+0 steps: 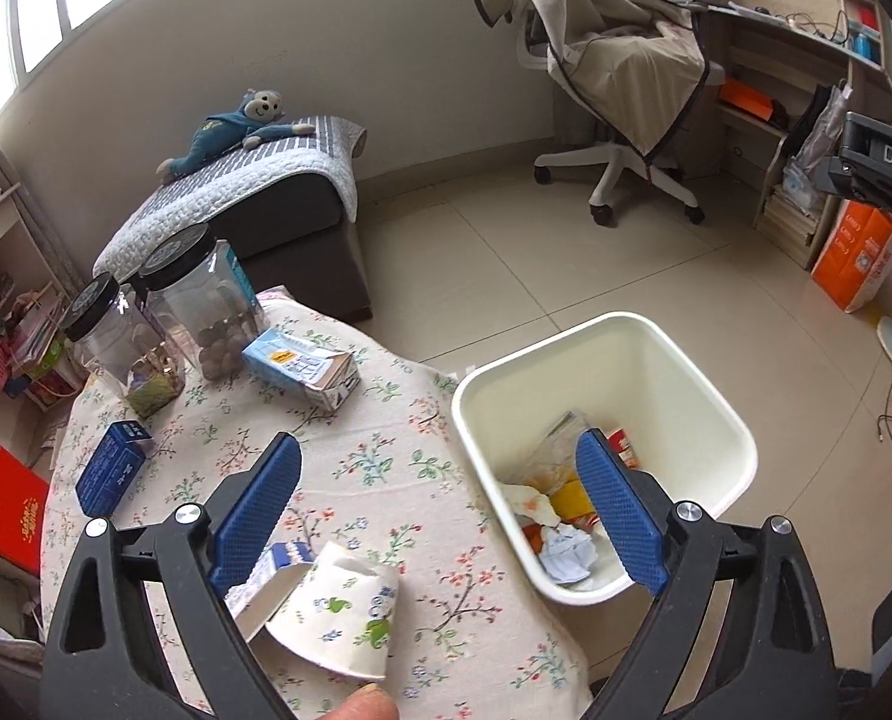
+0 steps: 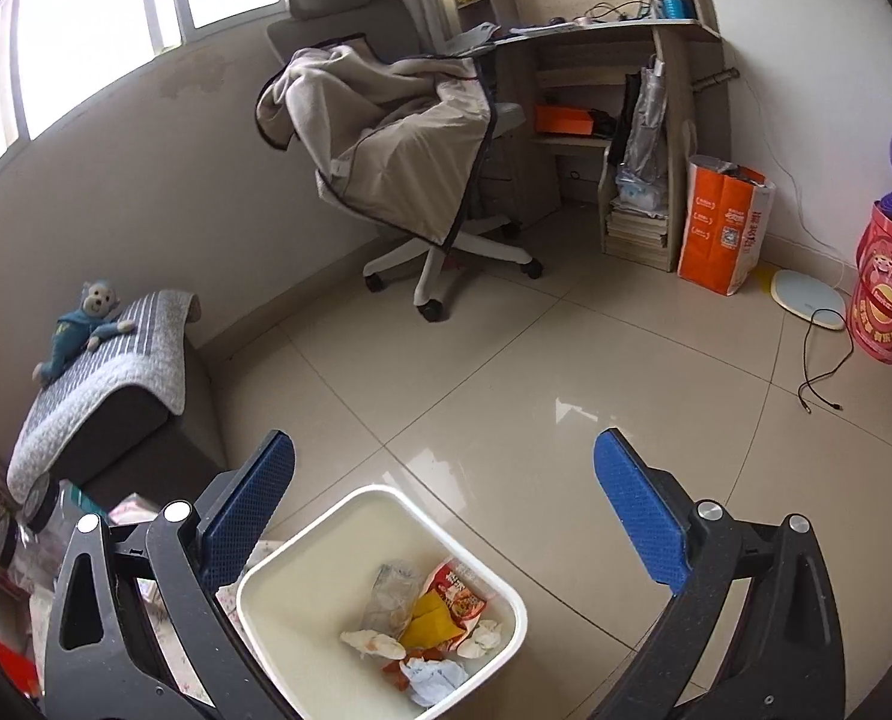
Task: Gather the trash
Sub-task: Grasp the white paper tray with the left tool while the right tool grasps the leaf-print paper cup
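Faintly, "DAS" on right hand-held gripper [image 1: 884, 171], rest unreadable.

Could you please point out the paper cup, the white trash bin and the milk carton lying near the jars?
paper cup [image 1: 338, 618], left wrist view, printed side wall.
white trash bin [image 2: 302, 612], right wrist view, bare inner wall.
milk carton [image 1: 302, 367], left wrist view, blue top face.

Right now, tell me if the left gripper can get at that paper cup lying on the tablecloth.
Probably yes. The left gripper is open, and the paper cup lies on its side just below its left finger, nothing covering it. A flattened carton touches the cup and may get pinched along.
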{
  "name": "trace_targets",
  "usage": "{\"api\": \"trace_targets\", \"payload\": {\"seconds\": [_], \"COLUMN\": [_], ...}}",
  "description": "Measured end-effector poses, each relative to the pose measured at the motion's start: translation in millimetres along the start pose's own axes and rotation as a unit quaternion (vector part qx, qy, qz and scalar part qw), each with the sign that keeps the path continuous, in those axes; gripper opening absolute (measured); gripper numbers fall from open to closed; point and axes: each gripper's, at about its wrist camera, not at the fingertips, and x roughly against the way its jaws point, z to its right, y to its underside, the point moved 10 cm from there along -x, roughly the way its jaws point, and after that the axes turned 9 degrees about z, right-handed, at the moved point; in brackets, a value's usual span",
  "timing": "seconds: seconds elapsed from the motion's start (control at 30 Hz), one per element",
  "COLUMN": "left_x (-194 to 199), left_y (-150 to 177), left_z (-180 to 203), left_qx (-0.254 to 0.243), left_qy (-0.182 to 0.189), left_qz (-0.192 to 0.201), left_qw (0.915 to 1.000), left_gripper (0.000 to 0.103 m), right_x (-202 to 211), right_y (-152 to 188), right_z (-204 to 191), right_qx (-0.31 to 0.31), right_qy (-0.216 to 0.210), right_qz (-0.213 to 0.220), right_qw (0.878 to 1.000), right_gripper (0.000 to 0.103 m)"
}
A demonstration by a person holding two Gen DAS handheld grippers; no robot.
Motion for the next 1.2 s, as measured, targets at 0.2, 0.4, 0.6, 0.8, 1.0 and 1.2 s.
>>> {"api": "trace_targets", "payload": {"seconds": [0.2,0.4,0.6,0.8,1.0,1.2], "left_x": [8,4,-9,-38,-54,-51], "left_y": [52,140,171,156,149,145], "left_z": [-70,-106,-109,-99,-118,-168], "left_qx": [-0.035,-0.123,-0.204,-0.268,-0.223,-0.078], "left_qy": [-0.016,0.0,-0.014,-0.038,-0.029,-0.021], "left_qz": [-0.064,-0.165,-0.163,-0.109,-0.109,-0.109], "left_qw": [0.9972,0.9785,0.9653,0.9565,0.9683,0.9908], "left_gripper": [0.09,0.09,0.09,0.081,0.028,0.014], "right_x": [2,5,10,12,21,33], "right_y": [21,57,102,156,199,239], "right_z": [-48,-96,-130,-138,-162,-198], "right_qx": [0.075,0.115,0.152,0.119,0.081,0.104], "right_qy": [-0.046,-0.111,-0.149,-0.167,-0.193,-0.196], "right_qz": [-0.035,-0.101,-0.167,-0.268,-0.346,-0.381], "right_qw": [0.996,0.982,0.963,0.941,0.915,0.897], "right_gripper": [0.096,0.096,0.096,0.096,0.096,0.096]}}
